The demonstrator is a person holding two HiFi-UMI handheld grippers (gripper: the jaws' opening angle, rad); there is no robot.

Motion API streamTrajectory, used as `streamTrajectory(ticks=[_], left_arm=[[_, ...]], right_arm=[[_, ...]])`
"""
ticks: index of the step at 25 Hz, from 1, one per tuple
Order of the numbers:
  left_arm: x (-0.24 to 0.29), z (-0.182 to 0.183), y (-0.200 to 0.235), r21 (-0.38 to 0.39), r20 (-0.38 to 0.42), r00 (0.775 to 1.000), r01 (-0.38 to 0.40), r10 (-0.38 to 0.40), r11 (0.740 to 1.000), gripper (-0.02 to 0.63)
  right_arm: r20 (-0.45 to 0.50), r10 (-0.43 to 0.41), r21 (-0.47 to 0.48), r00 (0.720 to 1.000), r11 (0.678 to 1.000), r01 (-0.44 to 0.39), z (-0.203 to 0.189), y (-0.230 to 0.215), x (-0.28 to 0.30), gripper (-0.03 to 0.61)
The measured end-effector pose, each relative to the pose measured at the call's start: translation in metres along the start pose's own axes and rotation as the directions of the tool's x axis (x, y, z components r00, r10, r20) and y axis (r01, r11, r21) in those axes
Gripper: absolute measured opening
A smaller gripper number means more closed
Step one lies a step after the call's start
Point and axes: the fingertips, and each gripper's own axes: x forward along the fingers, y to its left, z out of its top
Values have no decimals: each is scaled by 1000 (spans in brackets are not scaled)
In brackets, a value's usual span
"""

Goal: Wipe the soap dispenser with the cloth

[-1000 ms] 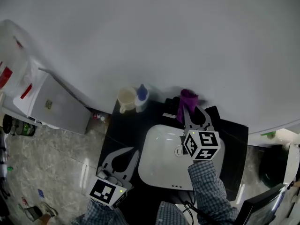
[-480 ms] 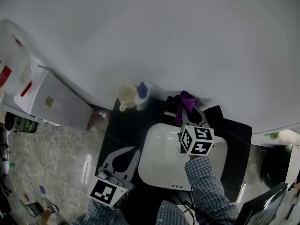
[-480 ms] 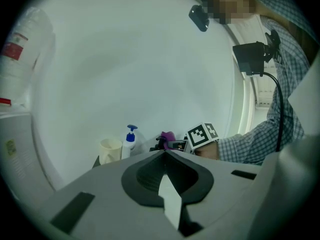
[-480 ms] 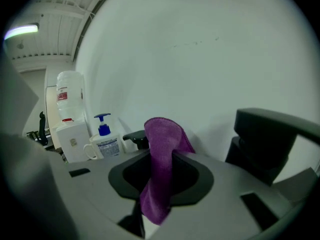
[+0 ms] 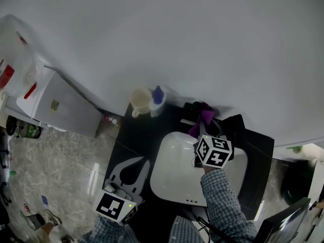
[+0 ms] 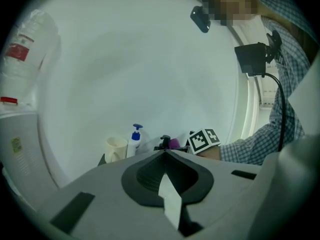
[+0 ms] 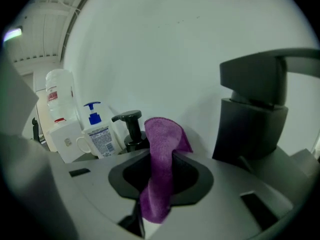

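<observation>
Black counter (image 5: 134, 135): purple cloth (image 7: 161, 176) was clamped in right gripper (image 7: 161, 153), soap dispenser (image 7: 131, 130) just ahead; wiping judged unstarted; left gripper (image 6: 165, 154) closed, empty.

Black counter (image 5: 132, 136): basin (image 5: 174, 175), mug (image 5: 140, 99), bottle (image 5: 157, 96), soap dispenser (image 7: 131, 130)

My head view looks steeply down; both gripper views face the wall (image 7: 175, 54), right nearer, sharing the black soap dispenser (image 7: 131, 129)
</observation>
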Motion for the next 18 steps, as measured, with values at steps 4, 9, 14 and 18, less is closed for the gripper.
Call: streamTrajectory(ticks=[4,9,14,18], left_arm=[[-3,-8,1,6,-50,999,-13,13,1000,11],[-2,-1,-4,-4,-15,1000,6,-6,1000,11],[-1,-4,-2,-8,-35,999,-2,2,1000,11],[-1,-4,-4,-9,-21,1000,11,-11,1000,11]], right_arm=[[-36,-29,-17,999,999,29,-6,-2,-4,97],[-10,-9,34,1000,999,9,1,3,-20,97],[86,24,31,996,999,-26,37,11,-46,98],[158,42,-35,987,999,-37,68,21,-54,97]])
